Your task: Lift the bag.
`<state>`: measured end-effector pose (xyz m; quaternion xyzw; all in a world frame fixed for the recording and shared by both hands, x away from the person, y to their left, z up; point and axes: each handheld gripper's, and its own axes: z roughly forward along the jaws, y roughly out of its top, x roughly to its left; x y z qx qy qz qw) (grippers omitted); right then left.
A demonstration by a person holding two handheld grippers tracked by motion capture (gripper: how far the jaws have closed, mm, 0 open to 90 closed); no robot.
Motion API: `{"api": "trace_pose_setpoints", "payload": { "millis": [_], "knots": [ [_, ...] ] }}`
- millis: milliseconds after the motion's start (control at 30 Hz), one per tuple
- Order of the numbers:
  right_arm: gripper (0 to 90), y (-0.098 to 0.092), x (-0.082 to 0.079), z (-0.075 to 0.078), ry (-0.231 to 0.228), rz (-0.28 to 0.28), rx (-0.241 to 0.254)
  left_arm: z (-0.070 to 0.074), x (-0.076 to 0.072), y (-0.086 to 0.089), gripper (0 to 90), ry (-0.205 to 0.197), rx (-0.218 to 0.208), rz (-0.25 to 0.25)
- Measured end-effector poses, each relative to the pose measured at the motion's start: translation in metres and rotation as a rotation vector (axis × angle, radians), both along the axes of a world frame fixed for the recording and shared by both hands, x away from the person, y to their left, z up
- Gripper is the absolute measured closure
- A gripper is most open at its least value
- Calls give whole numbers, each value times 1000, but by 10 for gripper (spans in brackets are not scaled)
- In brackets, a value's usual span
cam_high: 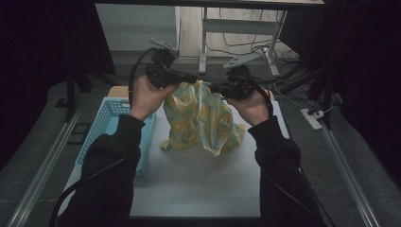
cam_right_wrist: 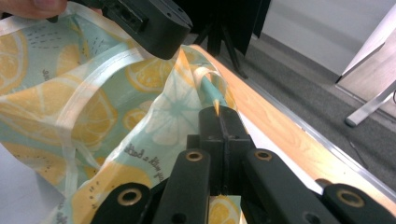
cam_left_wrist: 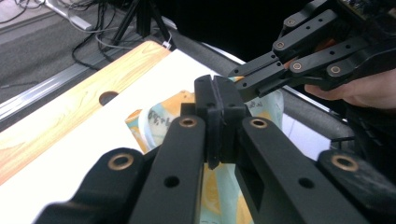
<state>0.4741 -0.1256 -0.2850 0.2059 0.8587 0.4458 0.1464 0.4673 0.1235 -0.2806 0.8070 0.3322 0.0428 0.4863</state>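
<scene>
A pale teal cloth bag (cam_high: pixel 203 118) printed with yellow lemons hangs over the white table (cam_high: pixel 198 184), and its lower part rests on the surface. My left gripper (cam_high: pixel 191 78) is shut on the bag's top edge at the left. Just to the right, my right gripper (cam_high: pixel 213 87) is shut on the same edge. In the left gripper view the closed jaws (cam_left_wrist: pixel 217 93) stand over the fabric (cam_left_wrist: pixel 161 119), with the other gripper (cam_left_wrist: pixel 261 77) close behind. In the right gripper view a scrap of cloth pokes out of the closed jaws (cam_right_wrist: pixel 219 116), and the bag (cam_right_wrist: pixel 70 102) with its white strap spreads to the left.
A light blue plastic basket (cam_high: pixel 111 111) stands at the table's left edge beside my left forearm. A wooden strip (cam_left_wrist: pixel 70 107) with a round hole runs along the table's far edge. Beyond the table are metal desk legs (cam_high: pixel 203 42), cables and a power strip (cam_high: pixel 310 119) on the floor.
</scene>
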Motion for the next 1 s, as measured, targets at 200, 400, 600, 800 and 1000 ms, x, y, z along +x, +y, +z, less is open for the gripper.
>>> {"api": "trace_pose_setpoints", "payload": {
  "millis": [200, 400, 600, 800, 1000],
  "knots": [
    [900, 8, 4, -21, 9, -1, -26, -24, 7, -1, 900, 13, 30, 25],
    [896, 11, 11, -39, 33, -15, -50, -46, 12, -3, 896, 23, 69, 36],
    [856, 9, 17, -53, 64, -29, -43, -61, 18, -3, 887, 42, 90, 38],
    [745, 5, 15, -53, 71, -30, 9, -60, 16, 1, 693, -3, 95, 37],
    [574, 1, 12, -53, 63, -37, 26, -59, 10, 12, 461, -26, 72, 38]
  ]
}}
